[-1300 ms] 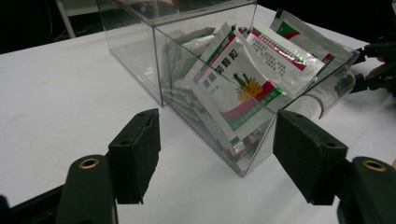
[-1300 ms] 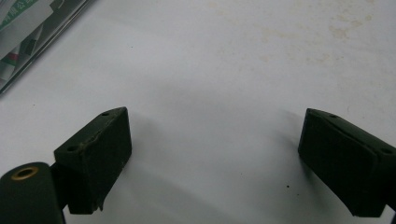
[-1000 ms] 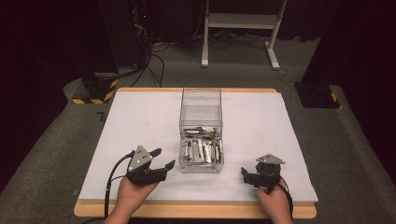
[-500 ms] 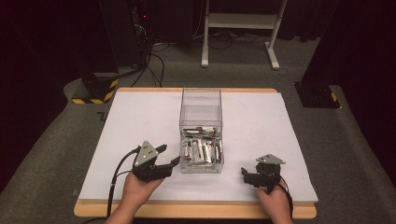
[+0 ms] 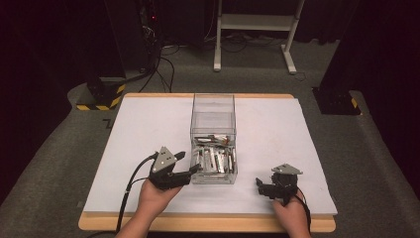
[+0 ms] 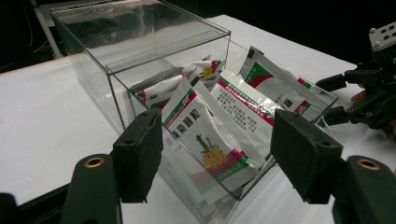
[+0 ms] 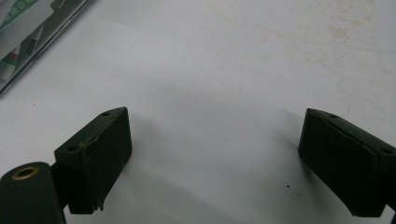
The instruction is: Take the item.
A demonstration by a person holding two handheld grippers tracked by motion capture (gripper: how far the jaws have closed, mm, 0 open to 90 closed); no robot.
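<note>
Left gripper (image 5: 187,163) nearer the box (image 5: 213,111)

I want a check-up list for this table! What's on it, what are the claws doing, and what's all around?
Surface: white sheet covering a wooden table, faintly stained in the right gripper view.
Job's things: clear plastic box, open at its near end, holding a pile of printed foil packets.
Clutter: nothing seen.
Grippers: left gripper open, jaws at the box's near left corner; right gripper open, low over bare sheet, apart from the box.
Cables: black cable trailing from the left gripper off the table's near edge; more cables on the floor behind.
Surroundings: grey carpet, white metal stand, black-and-yellow striped base, dark background.
</note>
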